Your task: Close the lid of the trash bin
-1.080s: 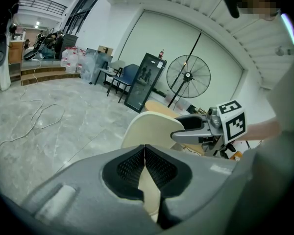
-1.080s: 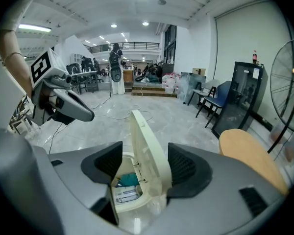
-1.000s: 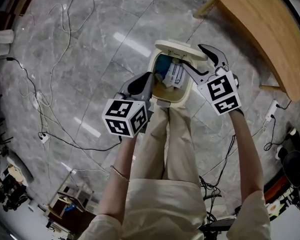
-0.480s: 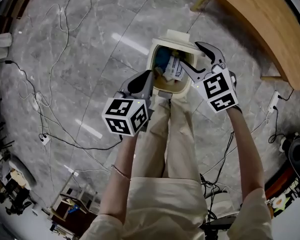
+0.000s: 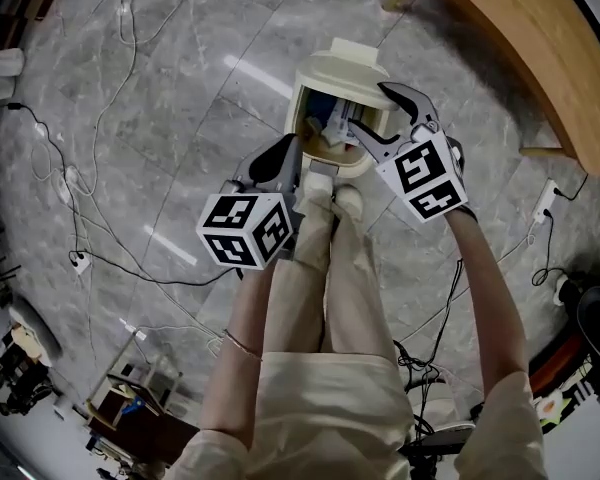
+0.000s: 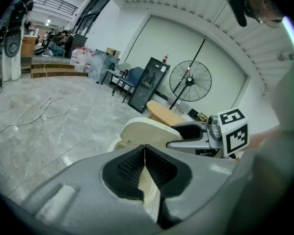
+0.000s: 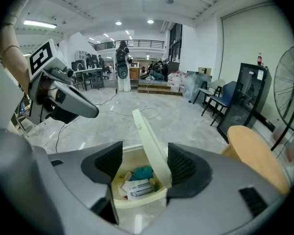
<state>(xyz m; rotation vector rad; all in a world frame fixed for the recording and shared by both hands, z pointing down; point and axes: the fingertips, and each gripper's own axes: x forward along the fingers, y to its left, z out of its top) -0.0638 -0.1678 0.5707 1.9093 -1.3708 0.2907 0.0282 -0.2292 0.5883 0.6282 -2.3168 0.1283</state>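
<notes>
A cream trash bin (image 5: 310,118) stands on the grey floor just beyond the person's shoes. Its lid (image 5: 342,68) is hinged at the far side and leans partway over the opening. Inside lie a teal item and a printed white carton (image 7: 135,186). My right gripper (image 5: 368,108) is open, and the lid's edge (image 7: 151,146) stands between its jaws, close to the right pad (image 7: 182,164). My left gripper (image 5: 280,163) is shut with nothing in it. It hovers at the bin's near left side, and the lid (image 6: 147,131) shows just beyond its closed jaws (image 6: 145,156).
A round wooden table (image 5: 525,38) fills the upper right. Loose cables (image 5: 80,198) run over the floor at left, and a power strip (image 5: 545,213) lies at right. The person's legs (image 5: 325,268) reach up to the bin. A standing fan (image 6: 188,82) and a black cabinet (image 6: 148,82) stand behind.
The lid has swung from upright to leaning over the opening, with my right gripper moving along with it. The left gripper has stayed beside the bin.
</notes>
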